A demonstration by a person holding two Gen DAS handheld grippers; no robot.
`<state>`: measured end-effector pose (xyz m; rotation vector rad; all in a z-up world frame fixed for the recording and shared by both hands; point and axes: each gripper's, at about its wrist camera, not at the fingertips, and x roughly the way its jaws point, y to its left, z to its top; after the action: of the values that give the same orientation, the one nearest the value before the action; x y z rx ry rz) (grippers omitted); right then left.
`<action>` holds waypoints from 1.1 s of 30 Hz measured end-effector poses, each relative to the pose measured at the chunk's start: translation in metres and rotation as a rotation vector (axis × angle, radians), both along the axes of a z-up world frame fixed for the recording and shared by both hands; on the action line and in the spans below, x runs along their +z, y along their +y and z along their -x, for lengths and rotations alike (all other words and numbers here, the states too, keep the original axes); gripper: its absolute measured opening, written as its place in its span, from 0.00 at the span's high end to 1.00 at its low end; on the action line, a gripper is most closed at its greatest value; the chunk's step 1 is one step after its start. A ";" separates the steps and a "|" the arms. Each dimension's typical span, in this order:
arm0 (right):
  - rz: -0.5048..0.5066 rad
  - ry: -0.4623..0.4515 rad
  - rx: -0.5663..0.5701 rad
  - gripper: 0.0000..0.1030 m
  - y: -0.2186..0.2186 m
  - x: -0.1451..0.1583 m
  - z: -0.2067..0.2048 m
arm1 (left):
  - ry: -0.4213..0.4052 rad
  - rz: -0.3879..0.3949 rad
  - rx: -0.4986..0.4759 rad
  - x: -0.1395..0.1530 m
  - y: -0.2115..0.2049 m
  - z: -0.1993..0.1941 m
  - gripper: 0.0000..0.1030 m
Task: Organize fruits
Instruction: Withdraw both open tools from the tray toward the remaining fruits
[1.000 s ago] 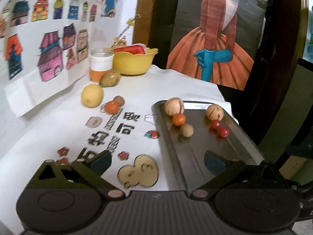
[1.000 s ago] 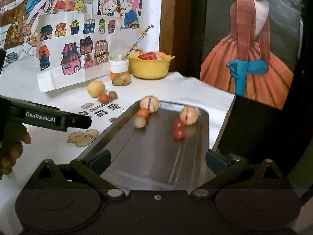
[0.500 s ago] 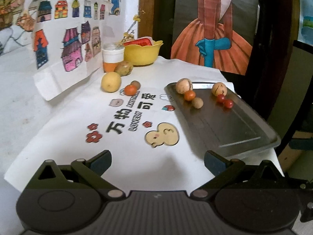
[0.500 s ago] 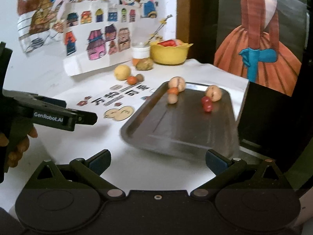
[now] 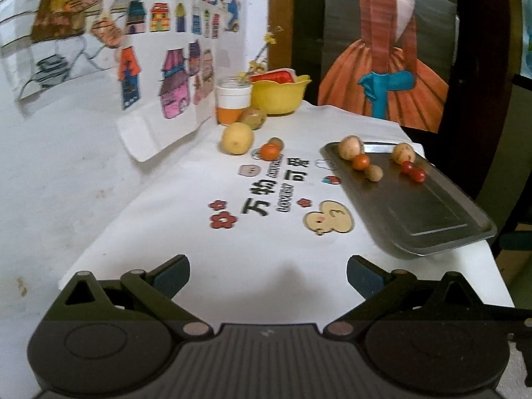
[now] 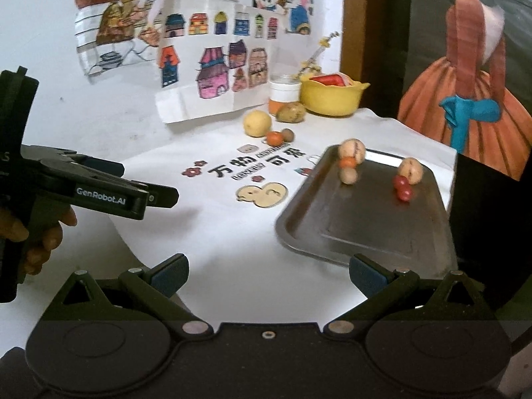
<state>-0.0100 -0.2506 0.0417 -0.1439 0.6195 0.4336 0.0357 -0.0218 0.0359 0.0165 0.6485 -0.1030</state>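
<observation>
Left wrist view, nearest field: my left gripper (image 5: 267,274) has its jaws spread wide and carries nothing; it hangs over bare white printed table cover (image 5: 186,232). Right wrist view: my right gripper (image 6: 267,272) is likewise spread and empty, near the close edge of the dark rectangular metal tray (image 6: 332,252).

Middle field: the tray's near half is bare. Six fruits sit grouped at its far end:
- two pale tan round fruits (image 5: 349,147) (image 5: 403,153)
- one small orange fruit (image 5: 360,162)
- one small beige fruit (image 5: 374,172)
- two small red cherry-like fruits (image 5: 413,171), touching each other

Far field, off the tray, on the cover:
- one yellow round fruit (image 5: 237,138)
- one small orange tomato-like fruit (image 5: 269,151), touching a small brown fruit (image 5: 275,143)
- one brownish oval fruit (image 5: 254,118), beside the white and orange jar (image 5: 233,104) and the yellow plastic bowl (image 5: 280,94)

Assessment: I judge the task partly complete, assuming the tray is the collection point. Four loose fruits appear to remain.
</observation>
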 end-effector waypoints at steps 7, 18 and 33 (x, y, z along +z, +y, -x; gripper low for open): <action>-0.033 0.008 0.055 0.01 0.019 0.014 -0.010 | -0.002 0.014 0.058 -0.001 0.026 -0.009 0.01; -0.011 -0.013 0.123 0.01 0.046 0.028 -0.050 | 0.003 0.024 0.111 -0.007 0.049 -0.052 0.01; 0.127 -0.096 0.114 0.01 0.060 0.020 -0.150 | -0.050 0.018 0.131 -0.005 0.045 -0.157 0.01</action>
<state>0.1399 -0.1911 0.0617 -0.3205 0.5459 0.4945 0.1929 0.0236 0.0304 -0.0410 0.5967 0.0177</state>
